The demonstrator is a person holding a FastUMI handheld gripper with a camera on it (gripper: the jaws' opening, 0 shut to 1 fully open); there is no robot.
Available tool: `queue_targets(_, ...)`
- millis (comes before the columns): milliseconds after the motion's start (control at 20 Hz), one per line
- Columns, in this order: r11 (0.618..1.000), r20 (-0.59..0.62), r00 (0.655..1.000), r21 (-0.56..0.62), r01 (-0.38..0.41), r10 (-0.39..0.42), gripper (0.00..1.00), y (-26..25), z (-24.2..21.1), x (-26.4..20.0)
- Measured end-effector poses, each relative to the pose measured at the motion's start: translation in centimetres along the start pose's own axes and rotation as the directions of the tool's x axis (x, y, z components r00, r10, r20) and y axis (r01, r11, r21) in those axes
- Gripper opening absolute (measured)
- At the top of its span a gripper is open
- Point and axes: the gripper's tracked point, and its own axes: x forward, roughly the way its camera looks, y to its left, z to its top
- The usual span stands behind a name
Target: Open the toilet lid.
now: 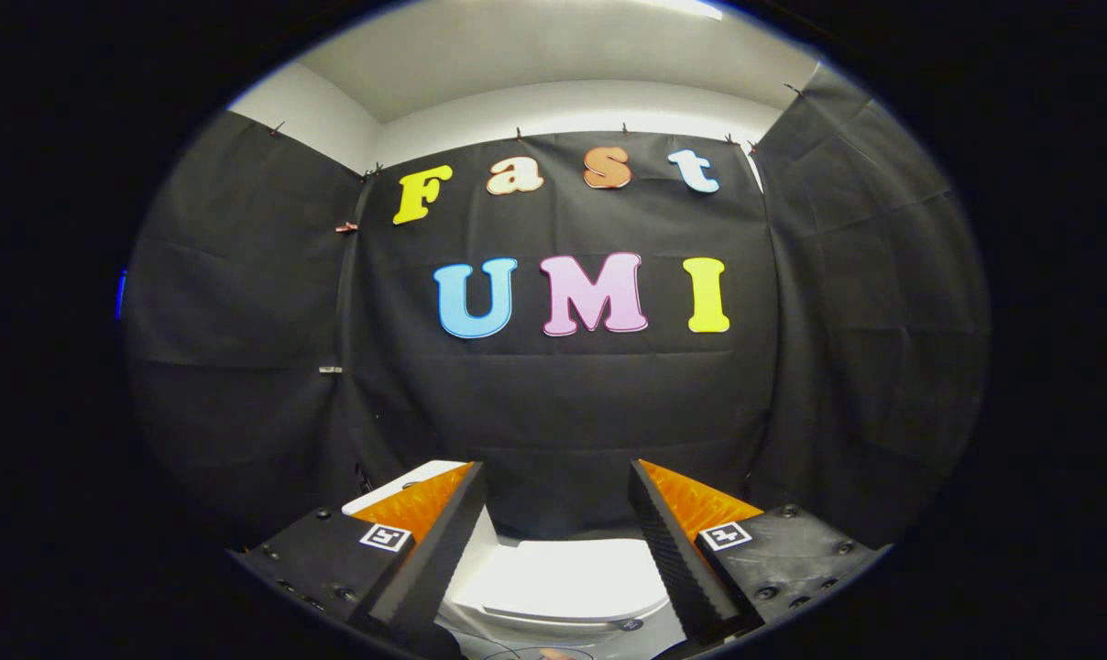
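The gripper (pixel 558 477) hangs above a white toilet (pixel 563 587), its two fingers spread wide and grasping nothing. The closed toilet lid (pixel 572 577) lies flat below and between the fingers, with black cloth (pixel 563 412) hanging behind the toilet.

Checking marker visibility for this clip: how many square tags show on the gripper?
2. One tag sits on the left finger's base, the other tag on the right finger's base. The gripper is open above the toilet. Others may be hidden.
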Motion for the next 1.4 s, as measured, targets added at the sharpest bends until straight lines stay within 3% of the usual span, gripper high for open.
queue_targets(350,0.988,-0.100,0.990,0.111,0.106,-0.095,0.97,-4.7,-4.6,1.6)
queue_targets(750,0.945,-0.280,0.945,0.225,0.237,-0.170,0.98,-11.9,-13.0,3.4)
queue_targets(1100,0.871,-0.433,0.886,0.358,0.337,-0.164,0.97,-16.3,-21.3,4.8)
queue_targets(1400,0.810,-0.542,0.833,0.438,0.390,-0.108,0.97,-18.3,-28.5,5.8)
